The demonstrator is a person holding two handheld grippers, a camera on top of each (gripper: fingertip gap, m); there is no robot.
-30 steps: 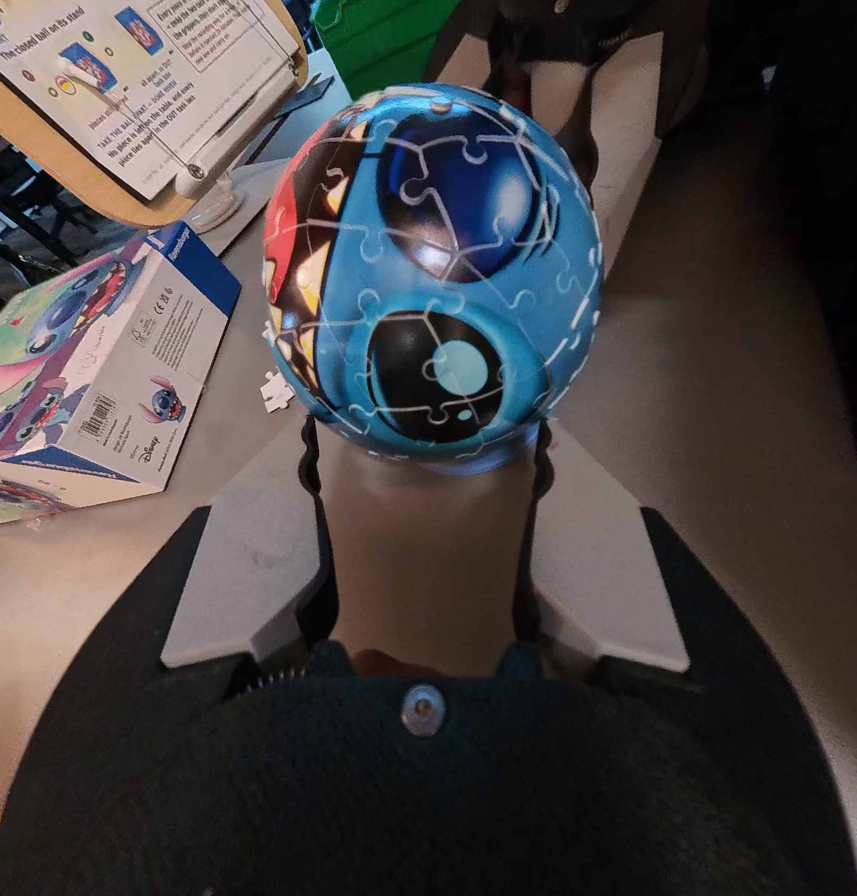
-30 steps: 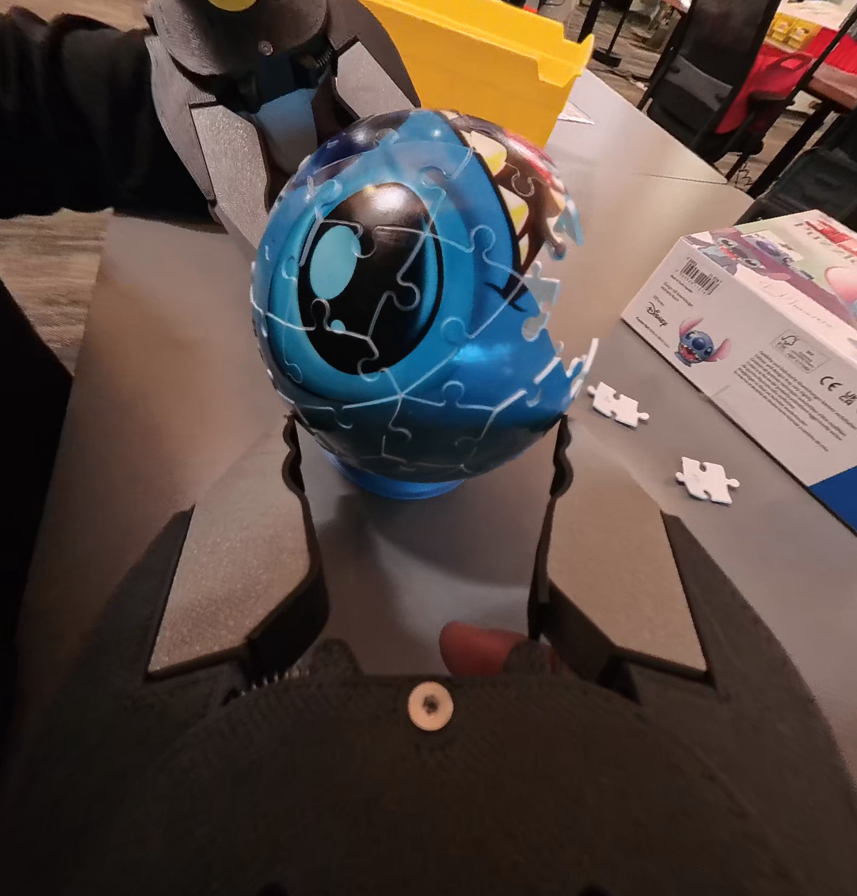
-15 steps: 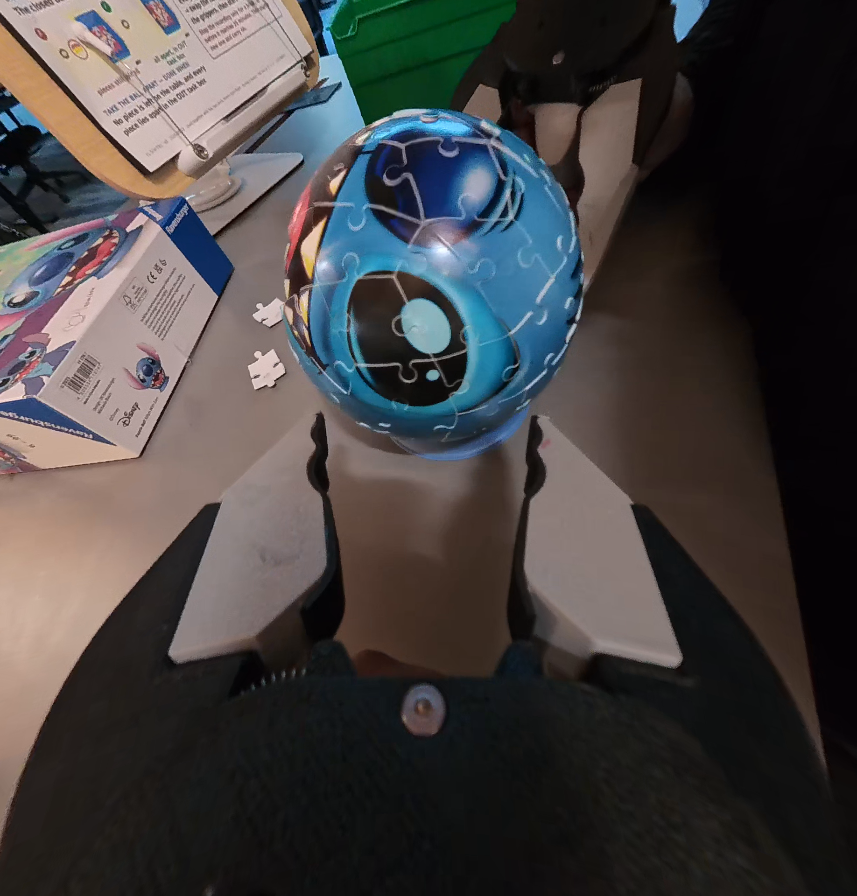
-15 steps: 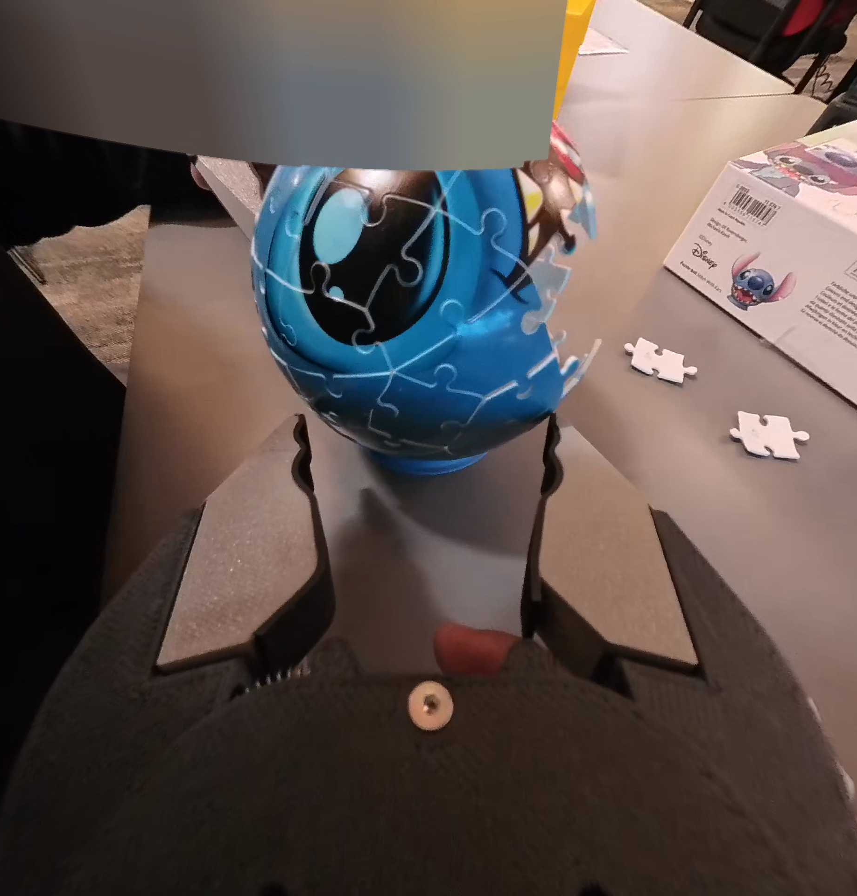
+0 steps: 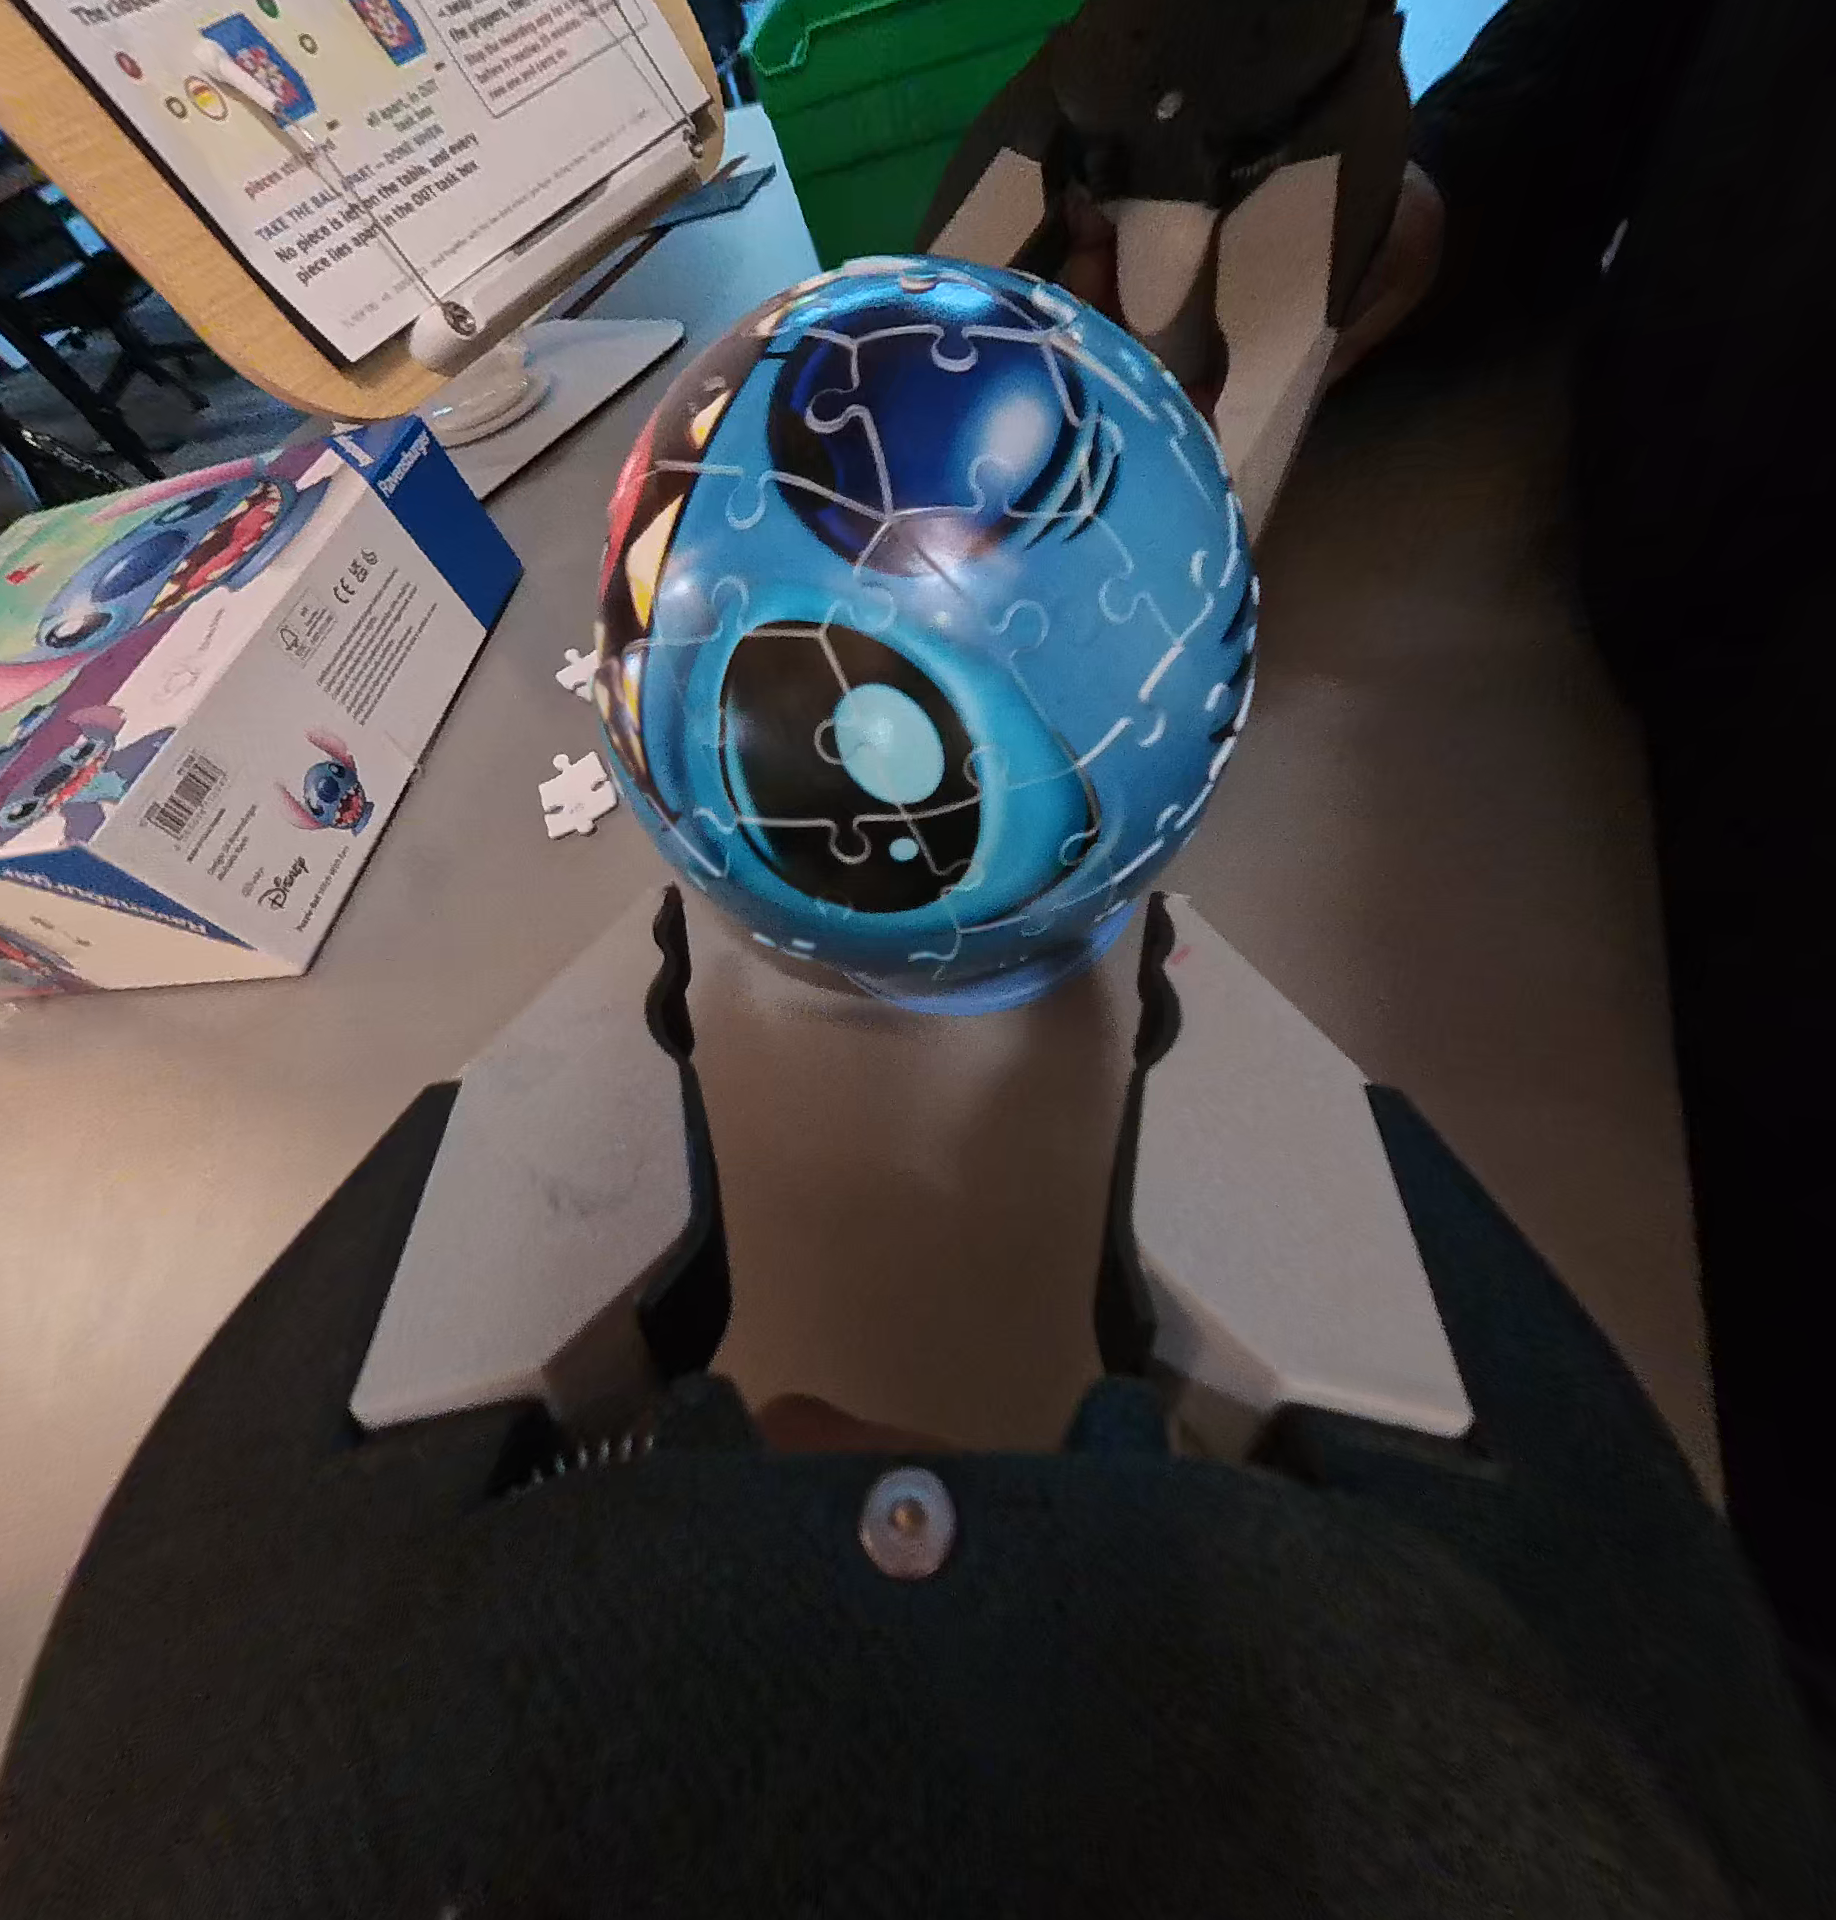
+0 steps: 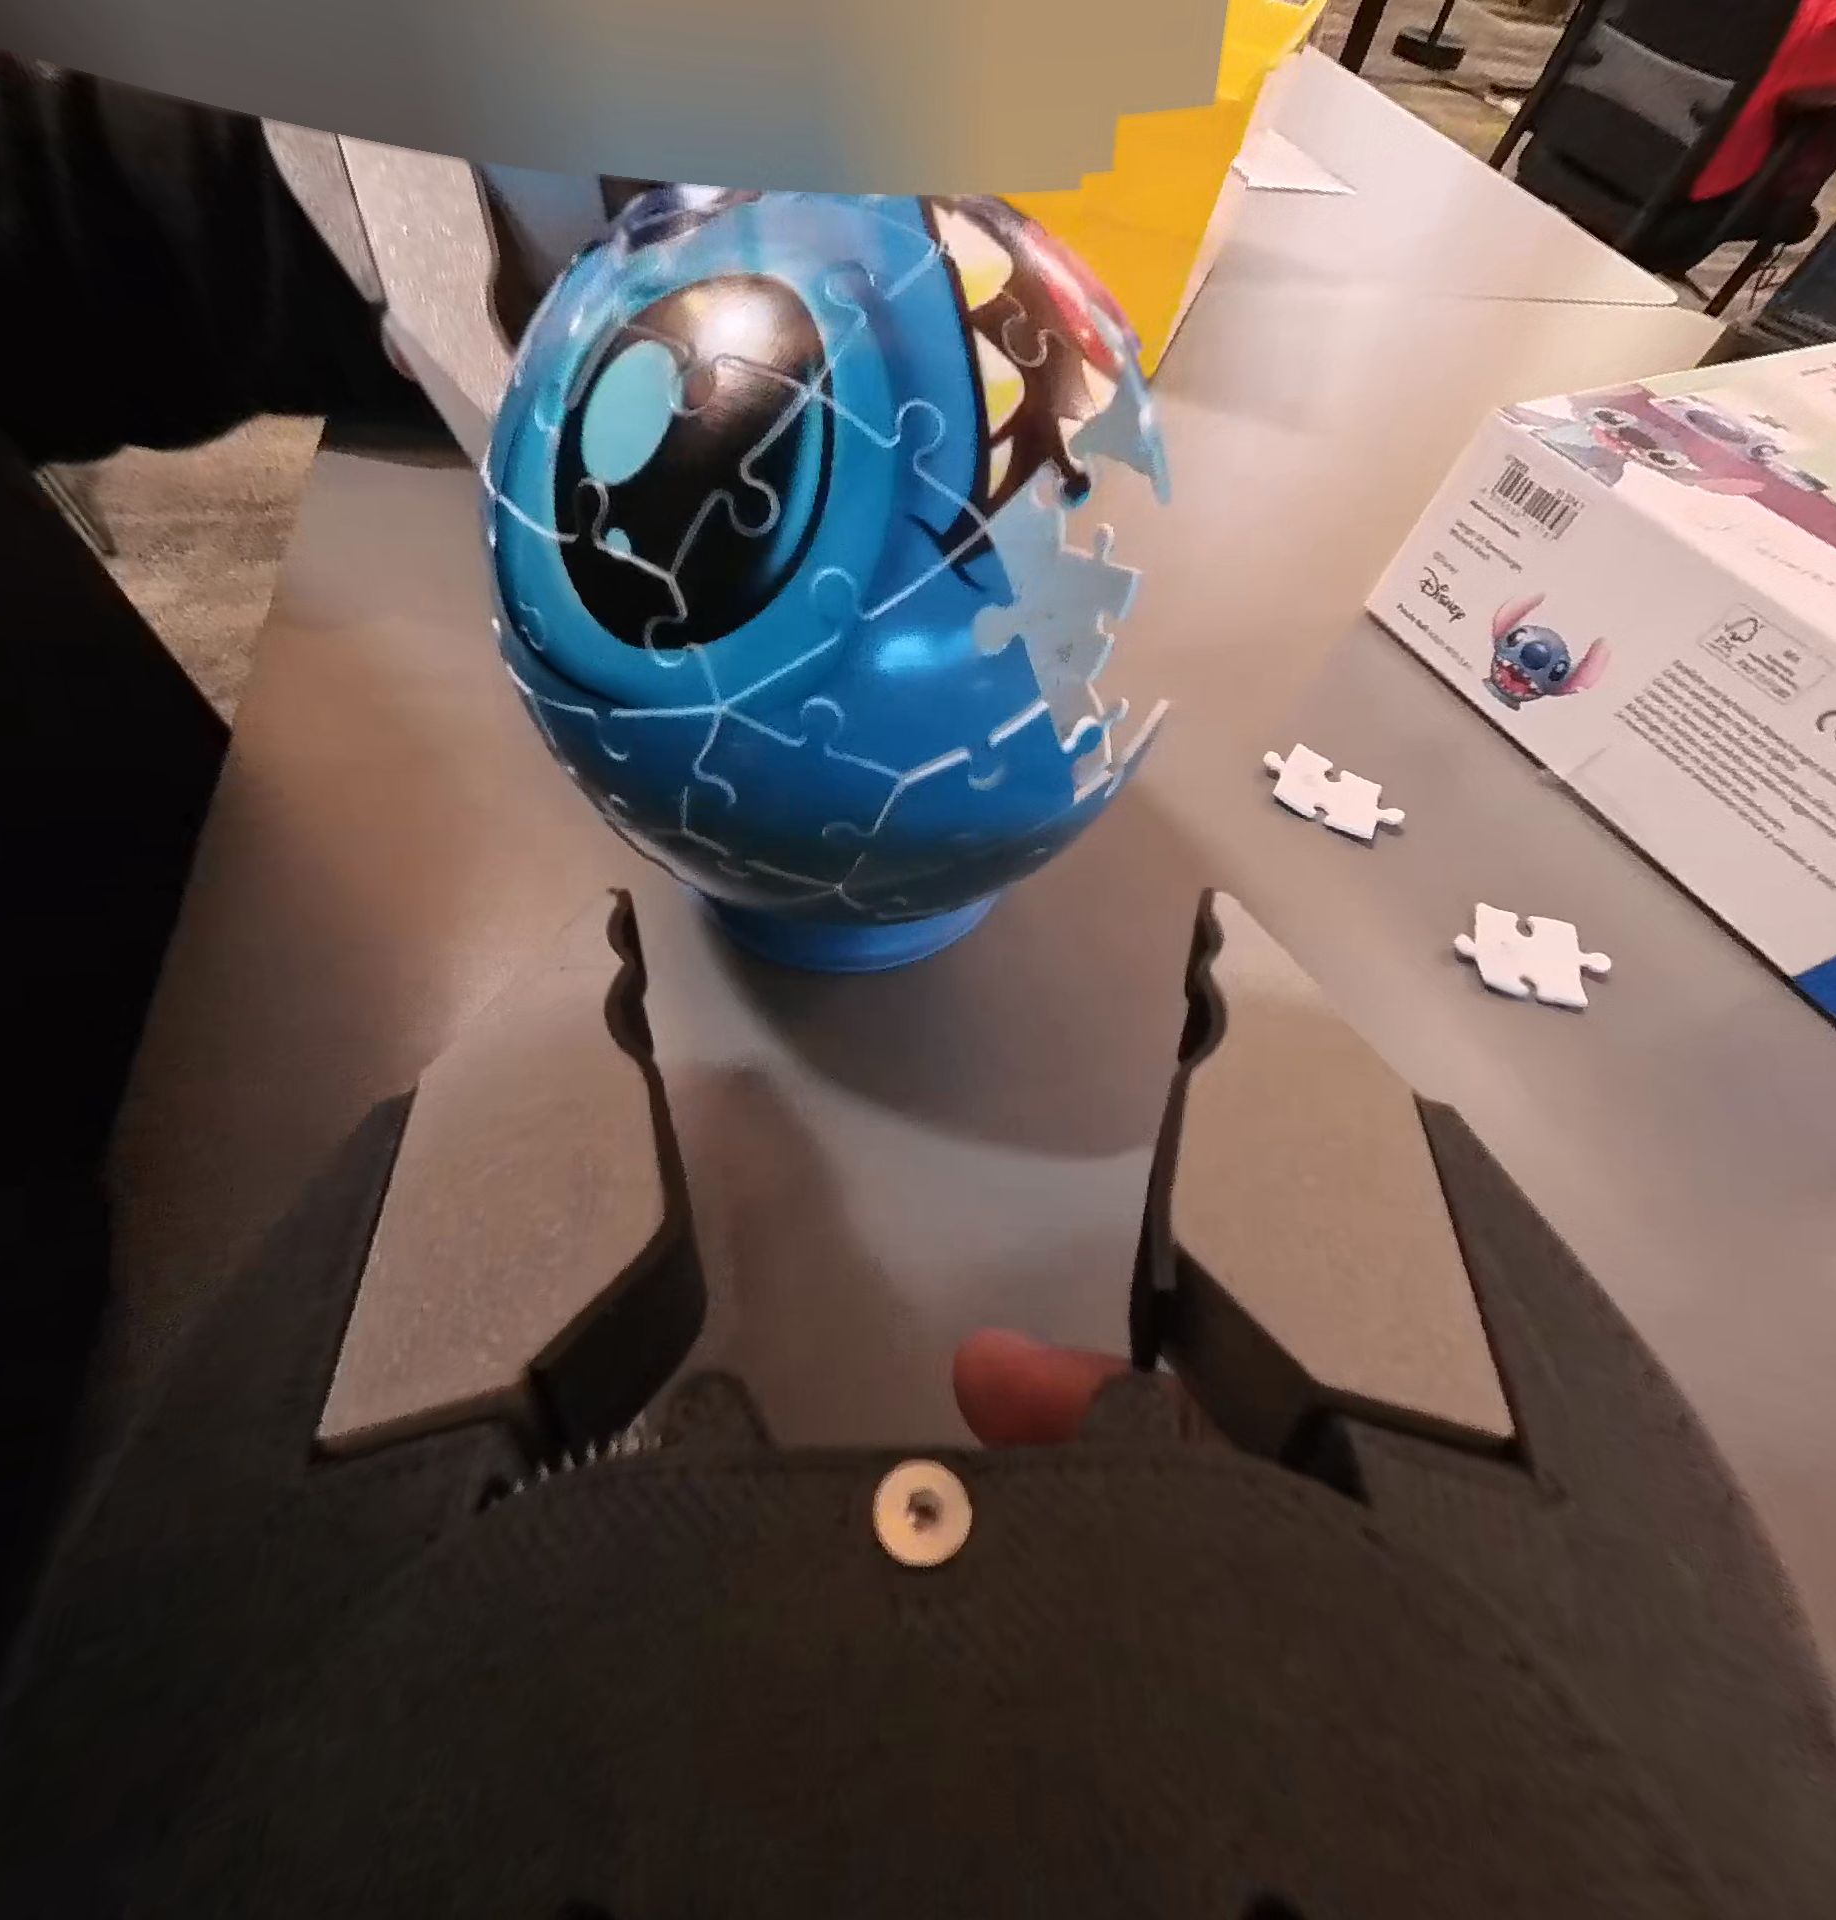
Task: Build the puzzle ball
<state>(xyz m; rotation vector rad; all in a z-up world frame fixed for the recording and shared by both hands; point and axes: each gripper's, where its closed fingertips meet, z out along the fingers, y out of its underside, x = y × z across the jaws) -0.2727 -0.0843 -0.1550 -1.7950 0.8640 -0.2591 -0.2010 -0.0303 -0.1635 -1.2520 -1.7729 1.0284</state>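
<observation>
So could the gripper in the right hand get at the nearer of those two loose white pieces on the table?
Probably yes. The right gripper is open and empty, and the nearer loose piece lies flat on bare table off to its right, apart from the puzzle ball and the box. Gripping something so flat may be fiddly.

we see the puzzle ball (image 5: 929,634) on its blue stand (image 5: 1007,987) past our left gripper's (image 5: 909,925) parted fingers, box (image 5: 218,707) left.
</observation>
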